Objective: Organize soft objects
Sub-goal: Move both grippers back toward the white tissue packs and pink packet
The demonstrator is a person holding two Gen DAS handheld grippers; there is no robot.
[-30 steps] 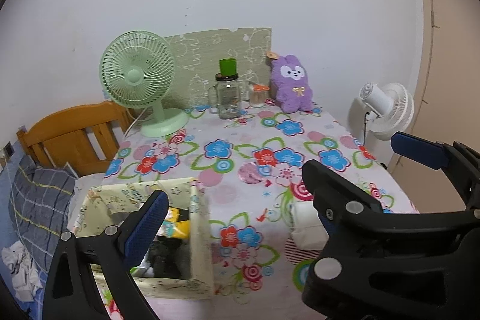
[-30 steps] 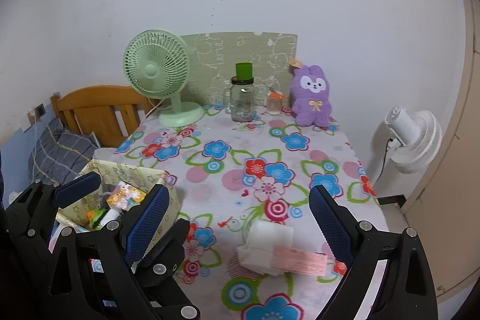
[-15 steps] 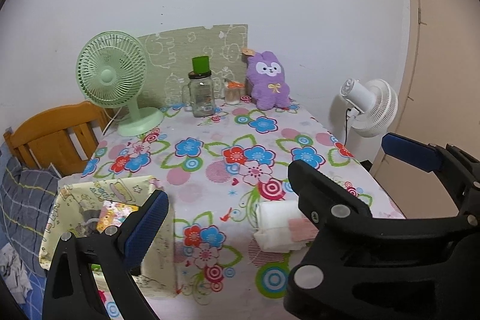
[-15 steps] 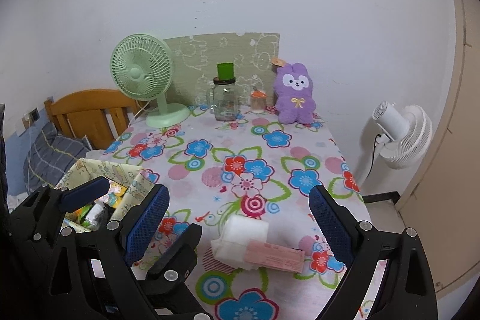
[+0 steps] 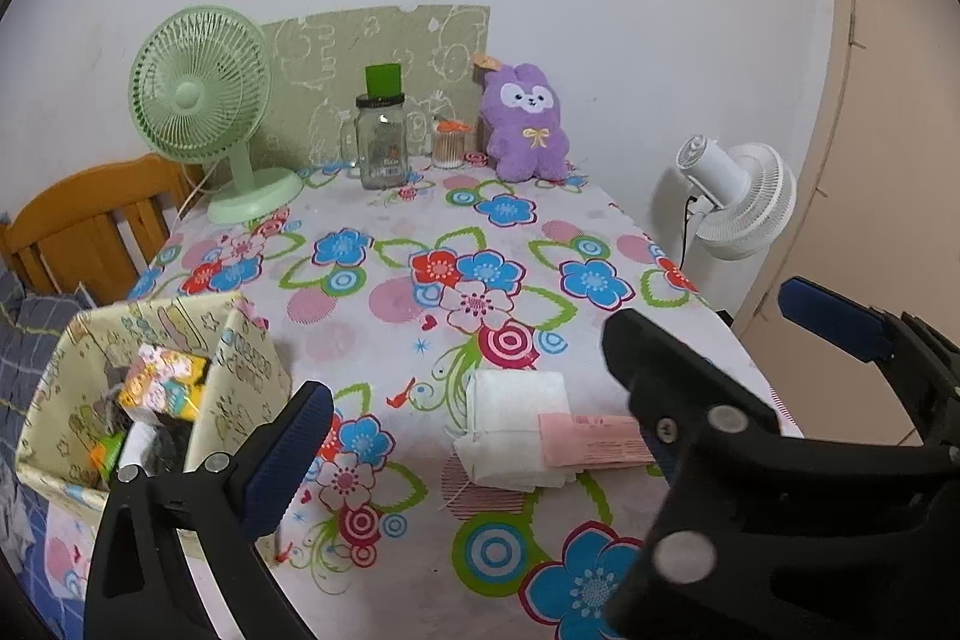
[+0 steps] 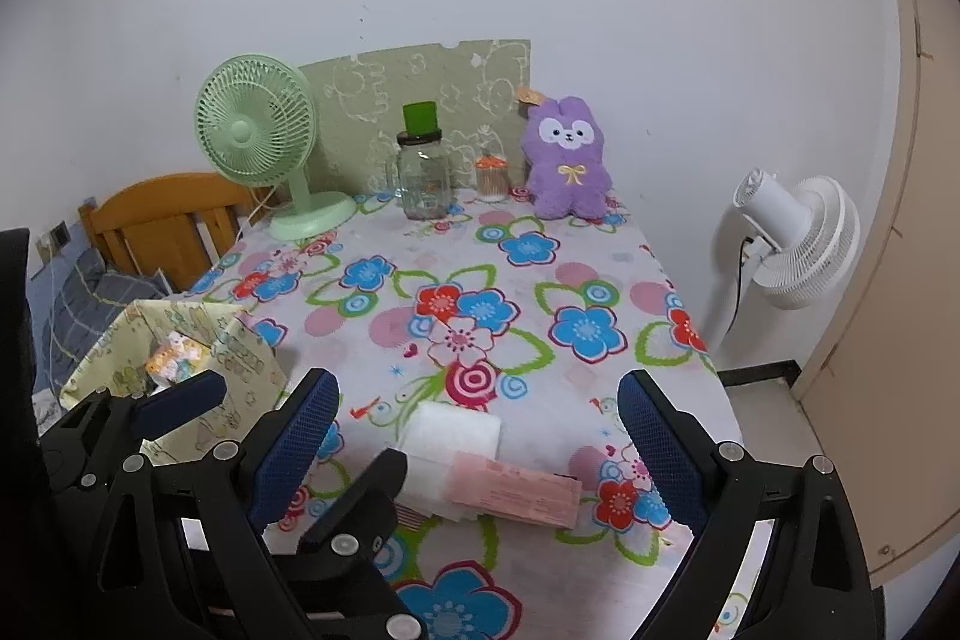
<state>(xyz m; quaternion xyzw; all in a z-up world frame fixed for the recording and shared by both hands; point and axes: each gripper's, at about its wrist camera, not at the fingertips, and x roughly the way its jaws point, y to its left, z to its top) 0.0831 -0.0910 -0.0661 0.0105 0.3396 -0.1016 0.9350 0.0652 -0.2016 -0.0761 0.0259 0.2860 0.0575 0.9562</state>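
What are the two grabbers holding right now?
Nothing. The left gripper and the right gripper are both open and empty. The white cloth bundle lies on the table, untouched.

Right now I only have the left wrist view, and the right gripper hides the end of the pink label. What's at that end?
Observer: In the right wrist view the whole label shows, lying on the white pack. Nothing sits on it.
Operator: Is the right gripper holding anything?
Observer: No. The right gripper is open, and the pack shows between its two fingers.
Operator: Where's my own hidden finger?
Observer: The left gripper is open too. Its right finger shows at the pack's left edge. I cannot tell whether it touches the pack.
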